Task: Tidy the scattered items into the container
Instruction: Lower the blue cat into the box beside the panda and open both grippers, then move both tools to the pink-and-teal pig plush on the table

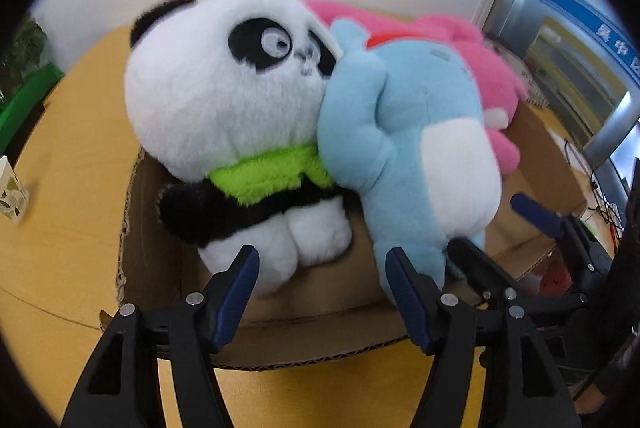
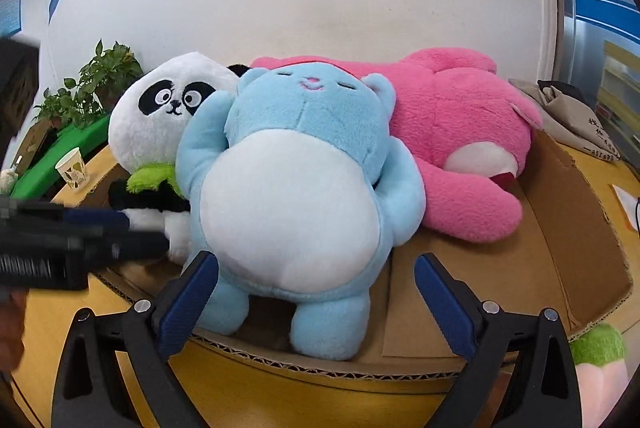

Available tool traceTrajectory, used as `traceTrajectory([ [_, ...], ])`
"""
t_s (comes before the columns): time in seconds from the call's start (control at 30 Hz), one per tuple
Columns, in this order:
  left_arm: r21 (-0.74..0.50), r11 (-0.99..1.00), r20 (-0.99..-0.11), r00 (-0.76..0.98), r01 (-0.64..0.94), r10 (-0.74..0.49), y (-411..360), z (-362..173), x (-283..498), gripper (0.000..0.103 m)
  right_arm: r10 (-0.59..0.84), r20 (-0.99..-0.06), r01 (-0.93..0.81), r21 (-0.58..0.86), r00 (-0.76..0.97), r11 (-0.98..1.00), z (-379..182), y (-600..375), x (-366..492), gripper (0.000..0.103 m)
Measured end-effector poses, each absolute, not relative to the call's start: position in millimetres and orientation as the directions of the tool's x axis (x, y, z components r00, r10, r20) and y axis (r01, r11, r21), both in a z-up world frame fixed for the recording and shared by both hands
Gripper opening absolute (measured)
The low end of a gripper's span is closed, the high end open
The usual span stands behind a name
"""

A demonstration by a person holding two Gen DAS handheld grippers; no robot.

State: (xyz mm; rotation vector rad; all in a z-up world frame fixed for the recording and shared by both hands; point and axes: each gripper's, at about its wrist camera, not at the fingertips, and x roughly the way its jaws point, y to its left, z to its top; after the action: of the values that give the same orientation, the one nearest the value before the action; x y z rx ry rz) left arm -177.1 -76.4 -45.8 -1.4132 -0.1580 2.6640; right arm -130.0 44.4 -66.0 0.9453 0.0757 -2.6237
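A cardboard box (image 1: 168, 268) (image 2: 580, 212) holds three plush toys: a panda (image 1: 216, 96) (image 2: 160, 108) with a green scarf, a light blue bear (image 1: 420, 148) (image 2: 296, 188) and a pink toy (image 1: 492, 68) (image 2: 452, 132) behind. My left gripper (image 1: 322, 260) is open and empty just in front of the panda's feet. My right gripper (image 2: 316, 268) is open, its fingers either side of the blue bear's legs without touching. The right gripper also shows in the left wrist view (image 1: 492, 224); the left one shows in the right wrist view (image 2: 128, 228).
The box stands on a yellow wooden table (image 1: 60, 228). A paper cup (image 2: 72, 170) (image 1: 12, 196) stands at the left, with a green planter and plants (image 2: 80, 96) behind. A green-and-pink plush (image 2: 600, 356) lies outside the box at the right. A beige bag (image 2: 576, 116) lies behind.
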Motion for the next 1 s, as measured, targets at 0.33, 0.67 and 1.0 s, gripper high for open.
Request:
traceTrajectory([
  [0.33, -0.123, -0.992, -0.796, -0.598, 0.005, 0.095, -73.4, -34.0, -142.0, 0.065, -0.293, -0.683, 0.333, 0.076, -0.67, -0.94, -73.2, 71.8, -157.8, 0.1],
  [0.67, -0.068, -0.994, -0.592, -0.806, 0.082, -0.026, -36.8, 57.3, -70.3, 0.077, -0.253, -0.552, 0.288, 0.023, -0.794, -0.957, 12.8, 117.1, -97.6, 0.103],
  [1.0, -0.081, -0.995, -0.565, -0.825, 0.057, -0.001, 4.1, 63.7, -42.8, 0.078, -0.155, -0.553, 0.25, -0.1, -0.819, -0.963, 24.6, 142.5, -57.8, 0.103],
])
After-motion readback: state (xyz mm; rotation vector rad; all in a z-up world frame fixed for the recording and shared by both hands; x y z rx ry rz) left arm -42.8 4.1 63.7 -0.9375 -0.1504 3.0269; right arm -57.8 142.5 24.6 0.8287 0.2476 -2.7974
